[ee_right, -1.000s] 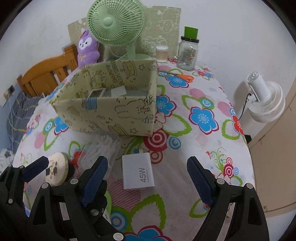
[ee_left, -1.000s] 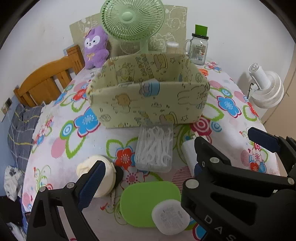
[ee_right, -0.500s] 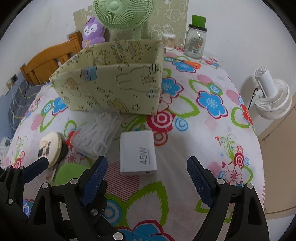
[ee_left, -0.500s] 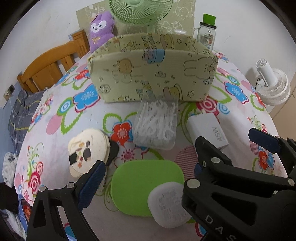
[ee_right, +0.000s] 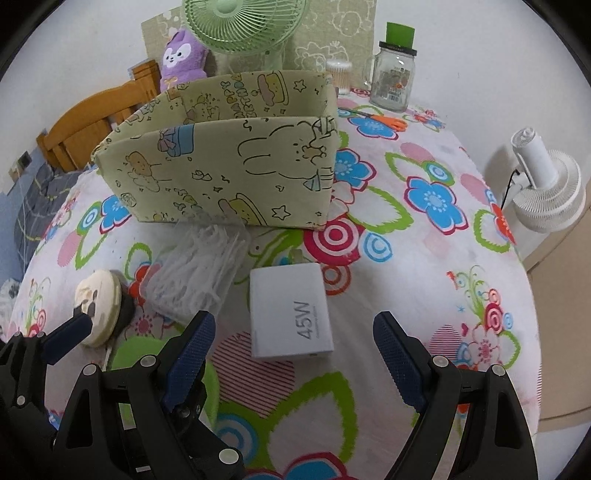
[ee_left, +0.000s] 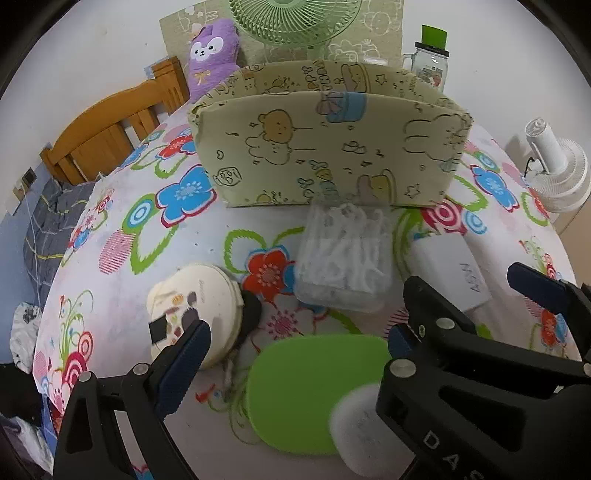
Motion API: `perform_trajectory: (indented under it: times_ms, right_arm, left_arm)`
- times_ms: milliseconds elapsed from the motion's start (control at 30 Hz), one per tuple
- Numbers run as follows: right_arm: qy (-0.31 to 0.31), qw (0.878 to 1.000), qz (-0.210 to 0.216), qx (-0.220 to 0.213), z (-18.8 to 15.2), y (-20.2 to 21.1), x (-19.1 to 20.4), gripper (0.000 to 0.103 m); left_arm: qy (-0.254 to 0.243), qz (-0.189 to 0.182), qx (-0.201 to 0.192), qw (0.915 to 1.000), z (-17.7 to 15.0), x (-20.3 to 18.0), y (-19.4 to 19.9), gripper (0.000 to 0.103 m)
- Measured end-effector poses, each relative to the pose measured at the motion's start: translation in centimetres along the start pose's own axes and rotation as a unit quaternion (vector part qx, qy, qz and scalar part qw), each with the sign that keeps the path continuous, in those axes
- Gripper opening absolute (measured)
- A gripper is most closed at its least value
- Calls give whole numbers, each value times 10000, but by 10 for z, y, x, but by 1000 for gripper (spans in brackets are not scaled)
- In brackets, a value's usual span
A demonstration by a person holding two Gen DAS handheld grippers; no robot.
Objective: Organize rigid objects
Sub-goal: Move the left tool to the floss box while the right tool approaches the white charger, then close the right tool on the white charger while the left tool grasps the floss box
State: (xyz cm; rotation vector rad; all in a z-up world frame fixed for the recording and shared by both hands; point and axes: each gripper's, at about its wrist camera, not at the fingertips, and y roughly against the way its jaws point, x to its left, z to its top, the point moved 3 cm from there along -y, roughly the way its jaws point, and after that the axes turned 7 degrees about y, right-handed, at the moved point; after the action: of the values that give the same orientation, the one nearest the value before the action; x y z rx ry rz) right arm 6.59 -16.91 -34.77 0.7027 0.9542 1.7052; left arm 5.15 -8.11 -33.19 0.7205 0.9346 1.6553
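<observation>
A pale green cartoon-print storage box (ee_left: pixel 328 147) (ee_right: pixel 229 173) stands mid-table. In front of it lie a clear box of floss picks (ee_left: pixel 343 258) (ee_right: pixel 195 273), a white 45W charger (ee_right: pixel 288 310) (ee_left: pixel 458 273), a cream round case (ee_left: pixel 192 310) (ee_right: pixel 98 299), a green flat case (ee_left: pixel 314 387) and a small white round case (ee_left: pixel 354 432). My left gripper (ee_left: pixel 299 347) is open and empty above the green case. My right gripper (ee_right: pixel 291 347) is open and empty, just short of the charger.
A green desk fan (ee_right: pixel 243 22), a purple plush (ee_right: pixel 181 59), a glass jar with a green lid (ee_right: pixel 393 77) and orange scissors (ee_right: pixel 384 120) stand behind the box. A wooden chair (ee_left: pixel 107 133) is at the left, a white fan (ee_right: pixel 546 192) off the table's right edge.
Both grippers have come lower and closer to the table; the box and the items in front of it look larger. The jaws stay open. Nothing on the table has moved.
</observation>
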Motion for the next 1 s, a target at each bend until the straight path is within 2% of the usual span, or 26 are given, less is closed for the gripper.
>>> perform_trajectory:
  times_ms: [100, 233, 367, 1000]
  right_arm:
    - [-89, 9999, -6, 73, 1, -8, 2, 85]
    - [-206, 9996, 39, 188, 1, -16, 3, 73]
    - [-205, 9993, -30, 296, 3, -21, 3, 53]
    - [-590, 9970, -255, 430, 13, -25, -29, 52]
  left_arm:
    - [-80, 37, 8, 10000, 3, 2, -6, 98]
    - [-169, 35, 18, 9998, 3, 2, -11, 98]
    - [-253, 40, 23, 9997, 7, -1, -15, 99]
    - [-654, -284, 87, 9974, 28, -27, -25, 98]
